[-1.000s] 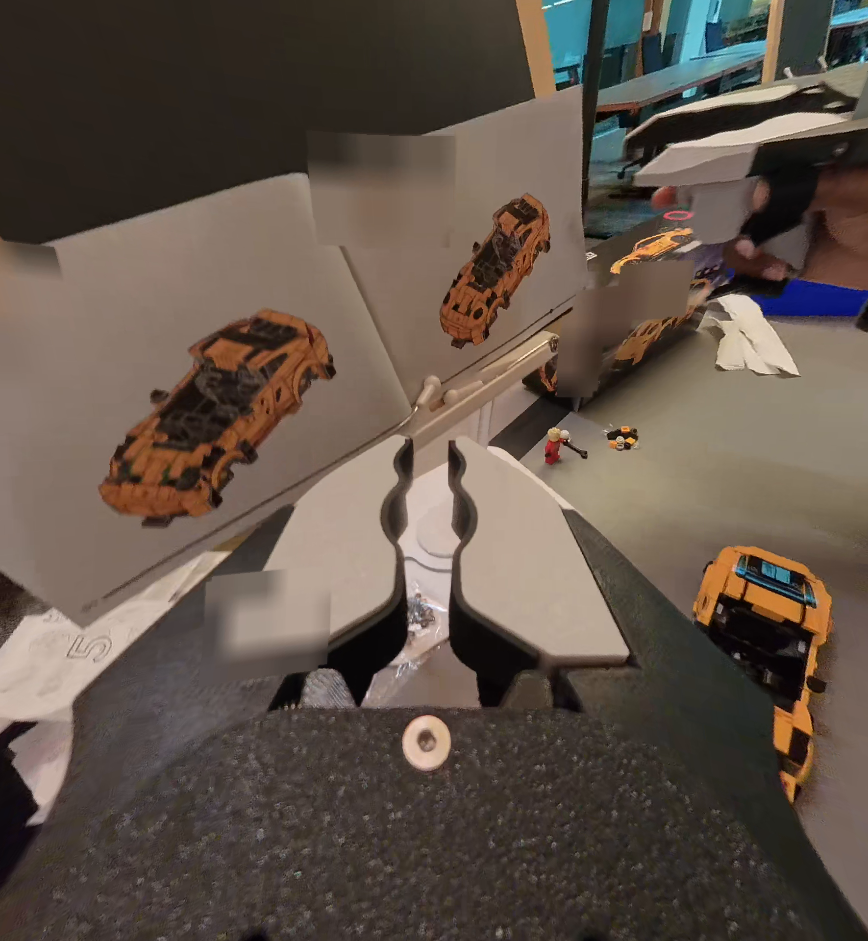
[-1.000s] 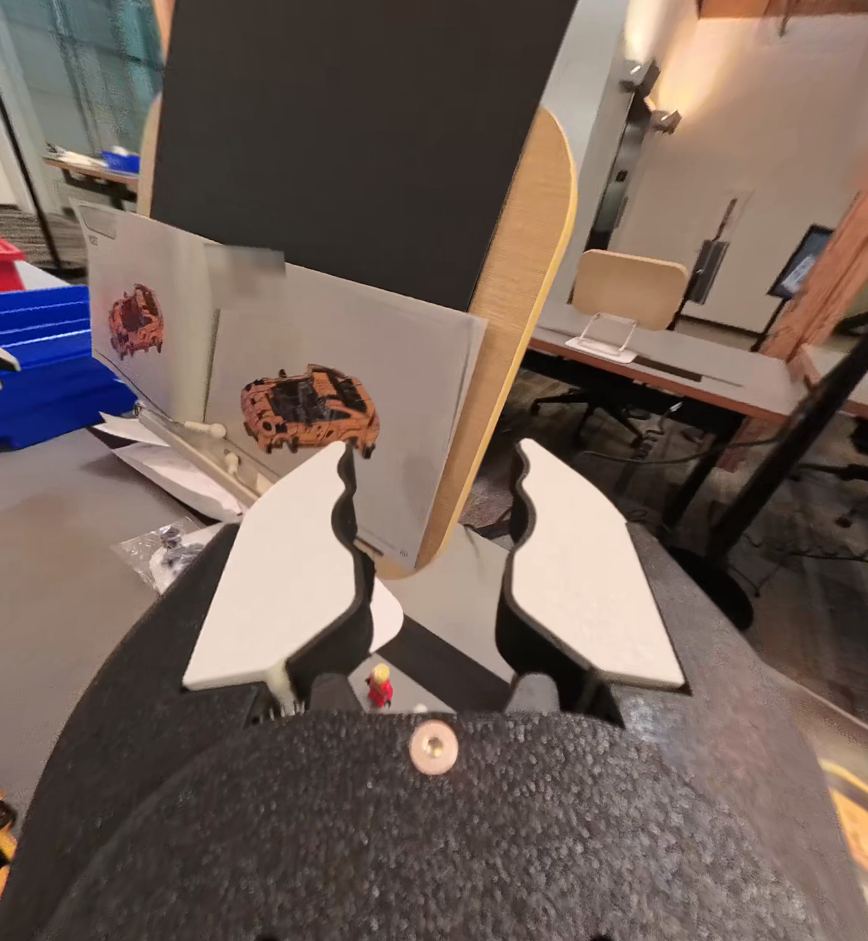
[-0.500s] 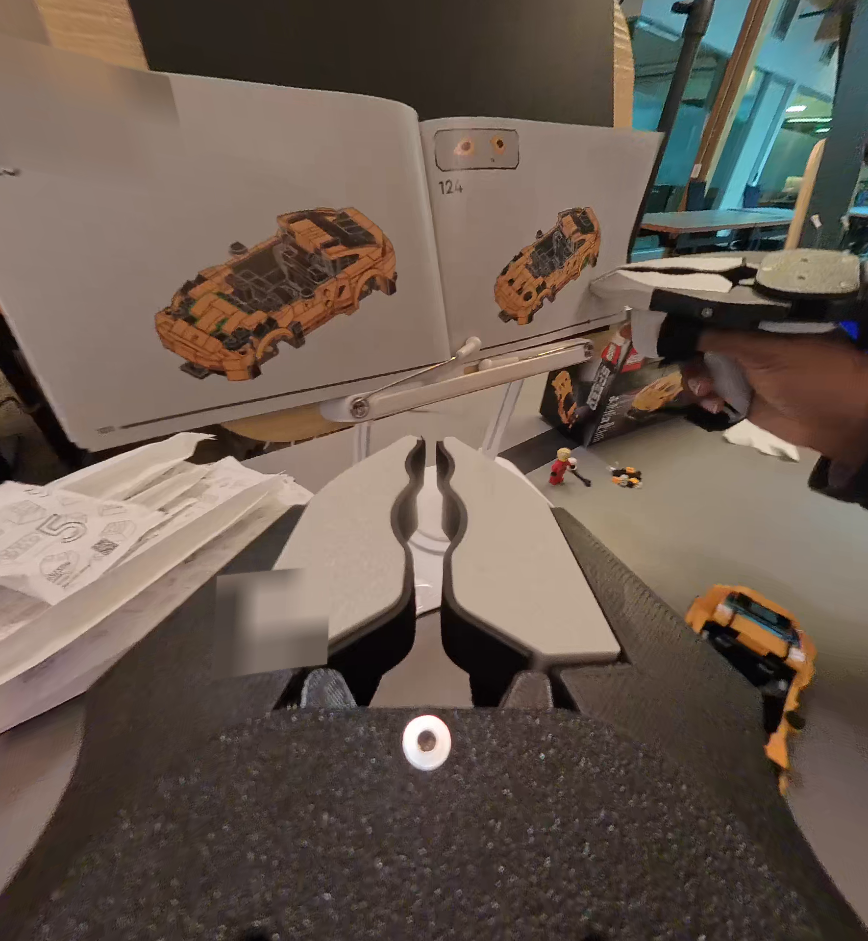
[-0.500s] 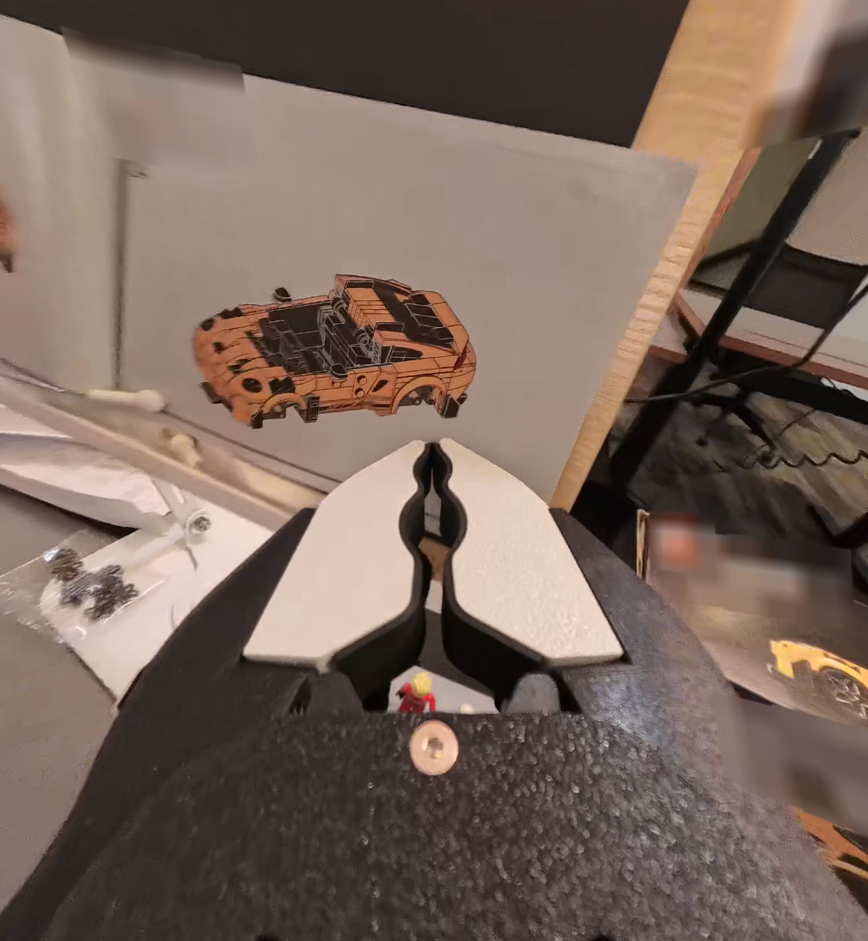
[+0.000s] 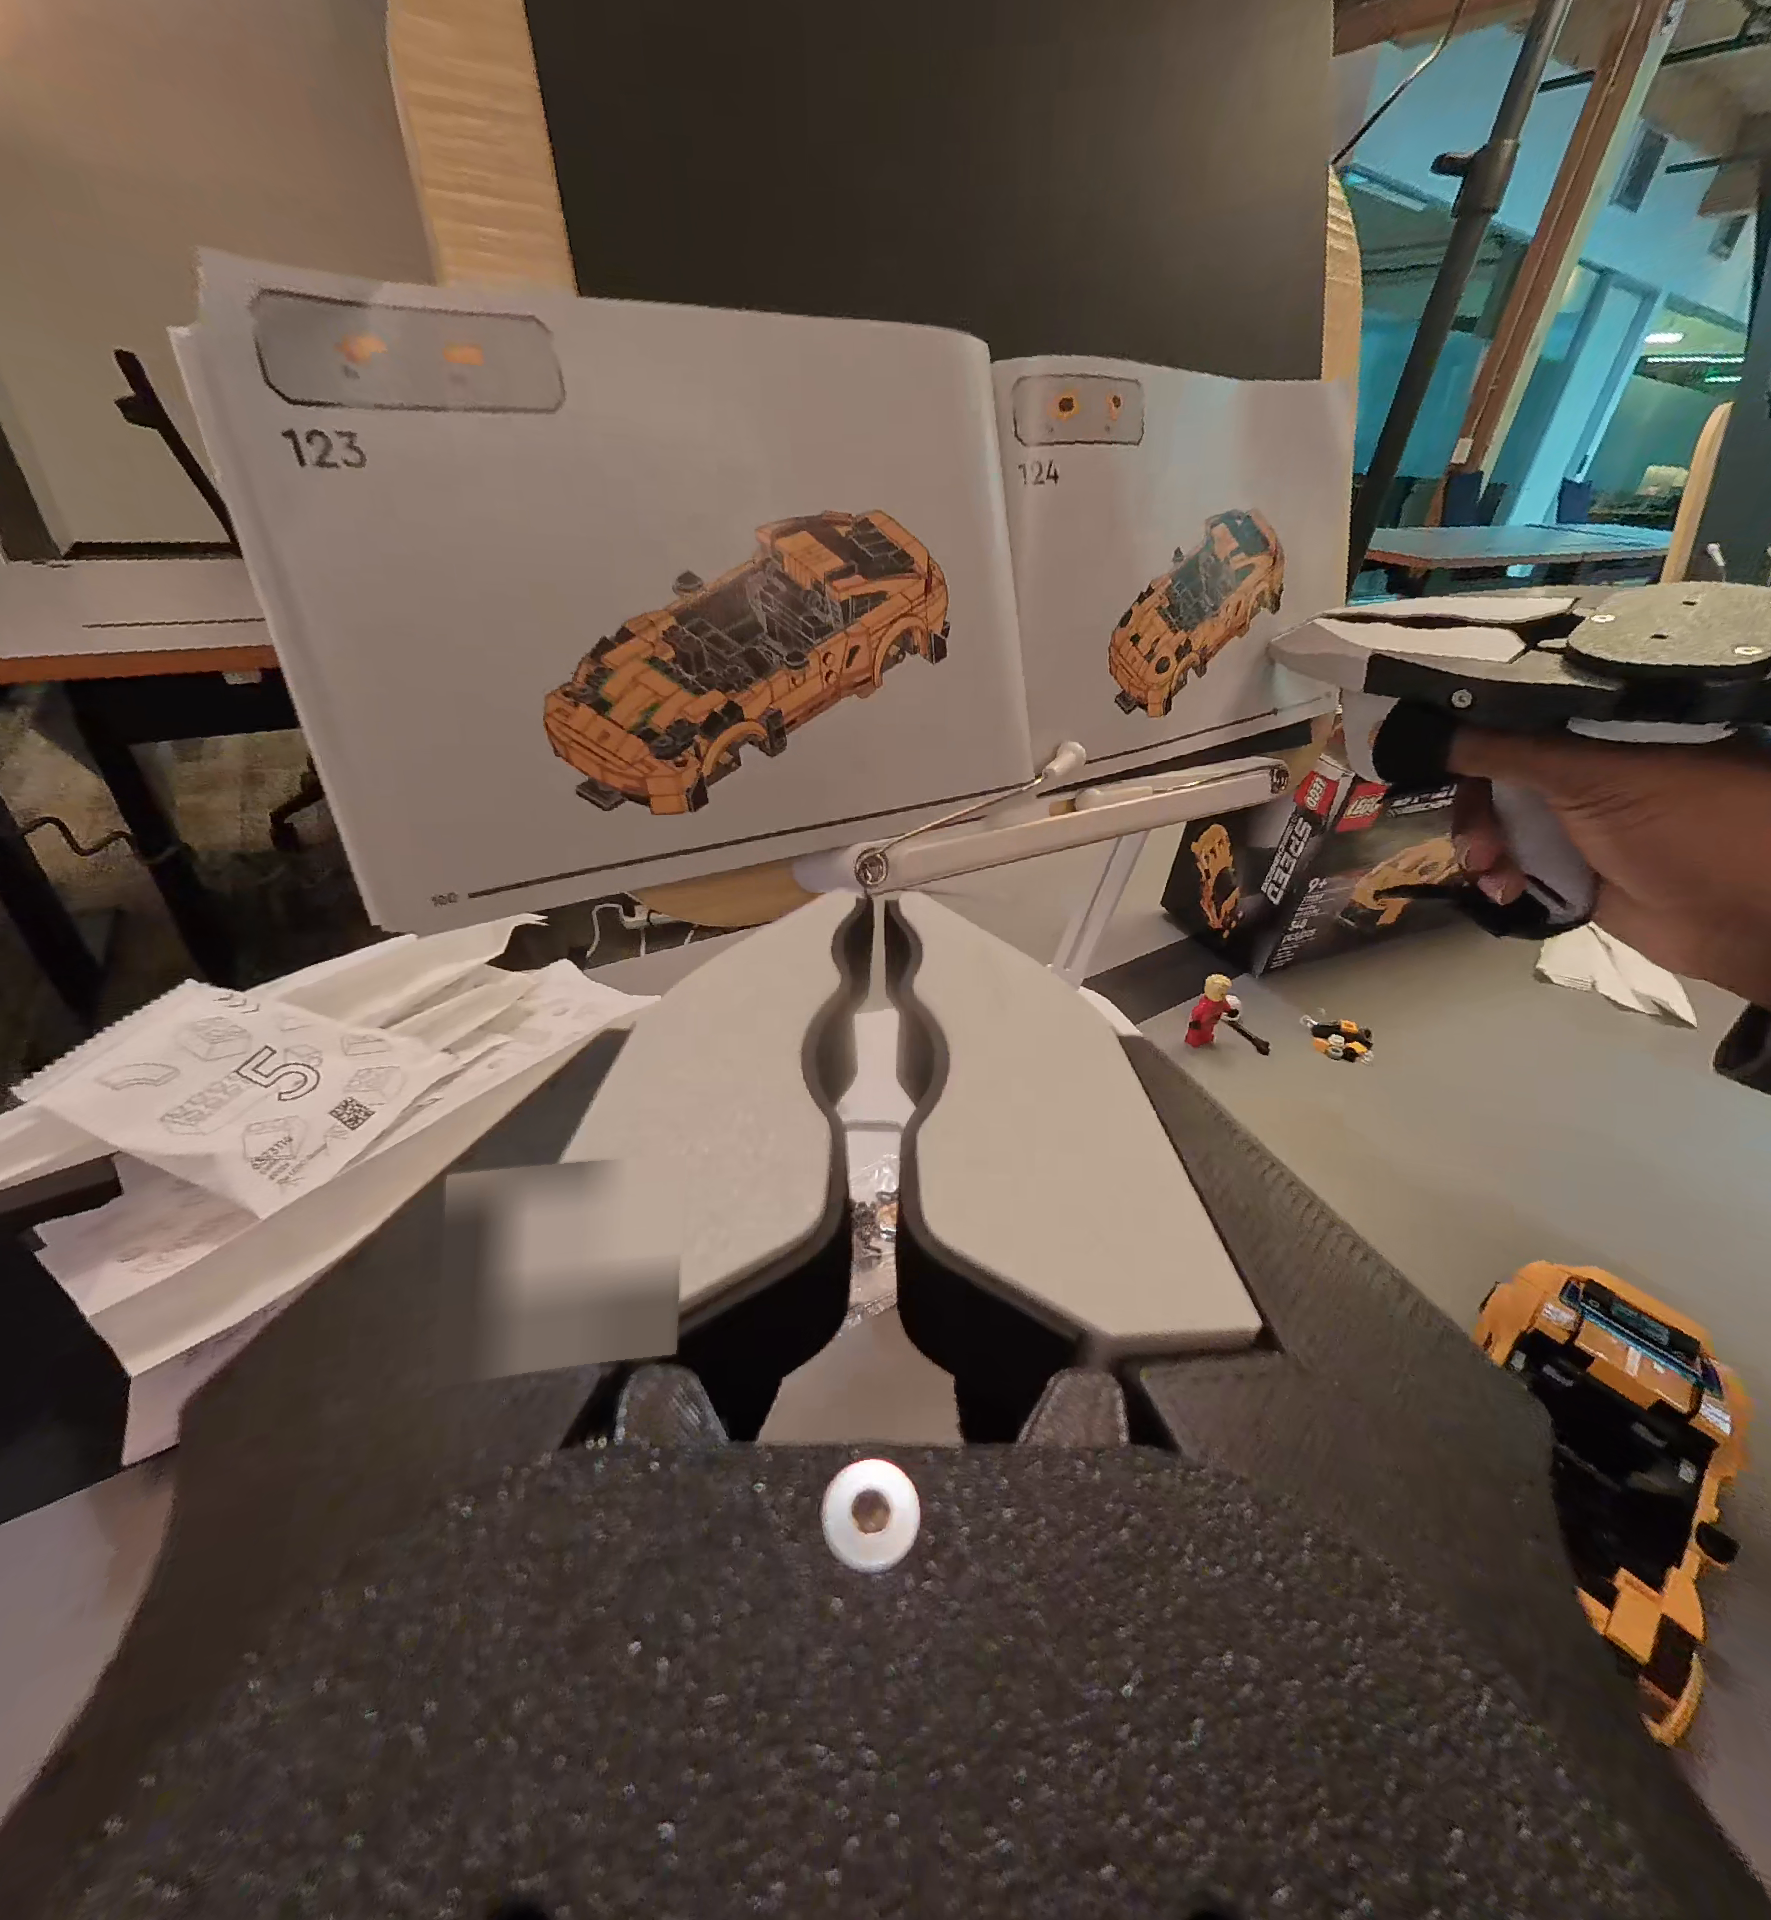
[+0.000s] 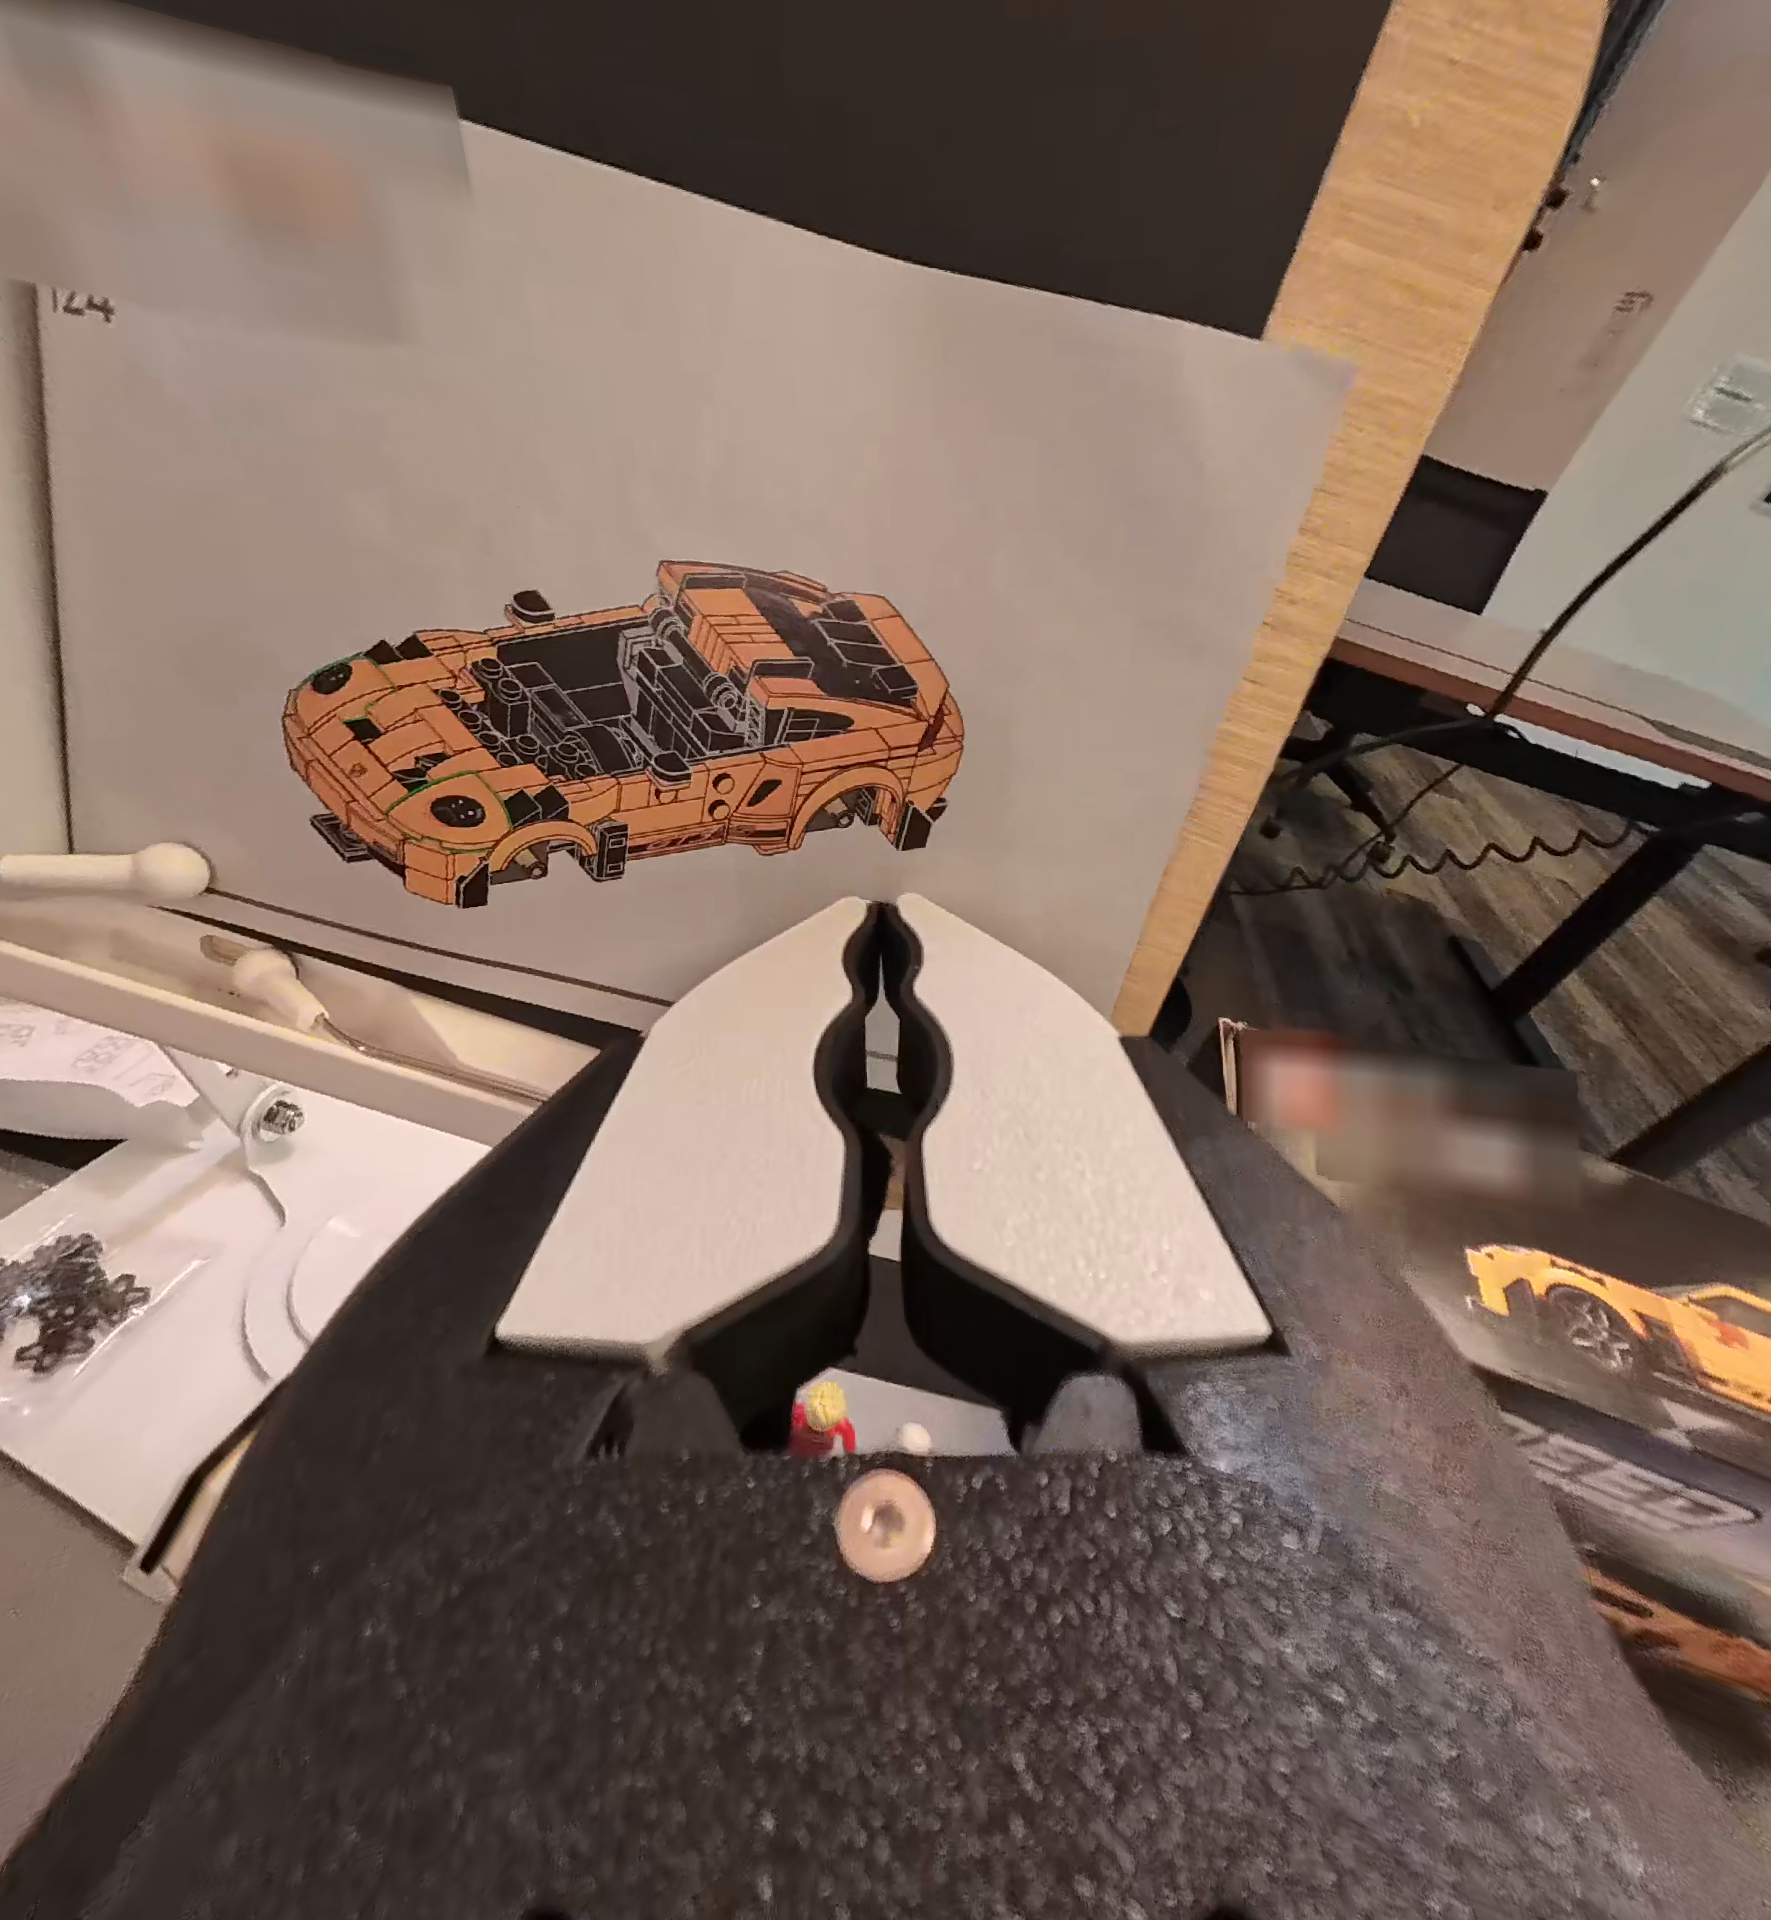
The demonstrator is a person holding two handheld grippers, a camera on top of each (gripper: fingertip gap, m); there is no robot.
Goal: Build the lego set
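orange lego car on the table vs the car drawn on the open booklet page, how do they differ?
The orange lego car is a real model lying on the grey table; the drawn car is a flat print on the instruction booklet, propped upright on a stand. The real car has a blue-tinted roof section; the drawn car's top is open, showing dark interior bricks. Both are orange with black parts.
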